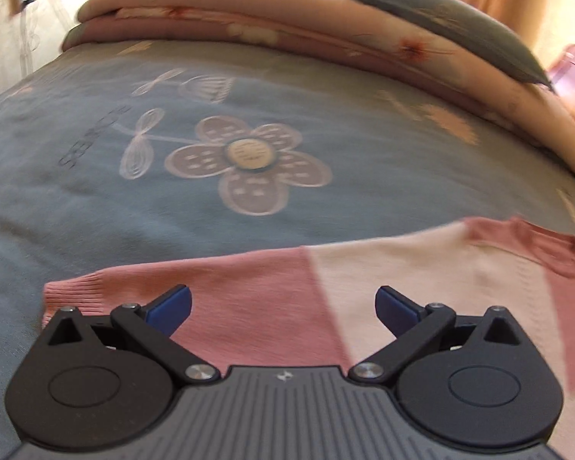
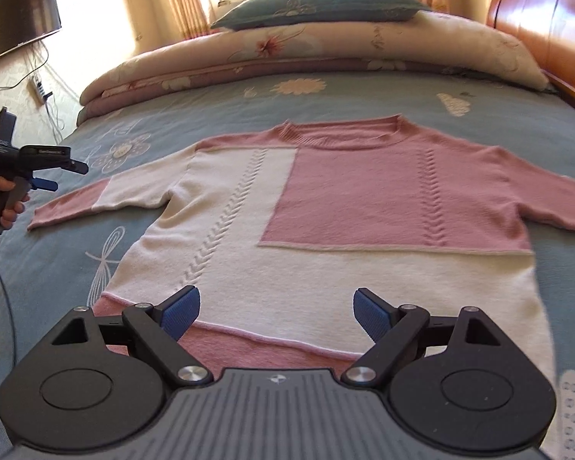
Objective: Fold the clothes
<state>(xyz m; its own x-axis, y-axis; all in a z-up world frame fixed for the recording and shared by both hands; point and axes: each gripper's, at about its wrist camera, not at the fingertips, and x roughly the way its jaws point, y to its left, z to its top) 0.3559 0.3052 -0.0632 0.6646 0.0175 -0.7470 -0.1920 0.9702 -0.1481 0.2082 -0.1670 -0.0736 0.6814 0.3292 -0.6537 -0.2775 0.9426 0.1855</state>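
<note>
A pink and cream knit sweater (image 2: 326, 207) lies flat, face up, on the blue bedspread (image 2: 383, 96), sleeves spread to both sides. My right gripper (image 2: 276, 312) is open and empty above the sweater's hem. My left gripper (image 1: 283, 306) is open and empty just above the sweater's left sleeve (image 1: 249, 295), near its pink cuff. In the right wrist view the left gripper (image 2: 57, 176) shows at the far left, held in a hand above that sleeve's end (image 2: 69, 207).
A folded floral quilt (image 2: 287, 57) with a teal pillow (image 2: 318, 4) on it lies across the far end of the bed. A wooden headboard (image 2: 540, 27) stands at the right. A power strip with cables (image 2: 38, 88) hangs at the left wall.
</note>
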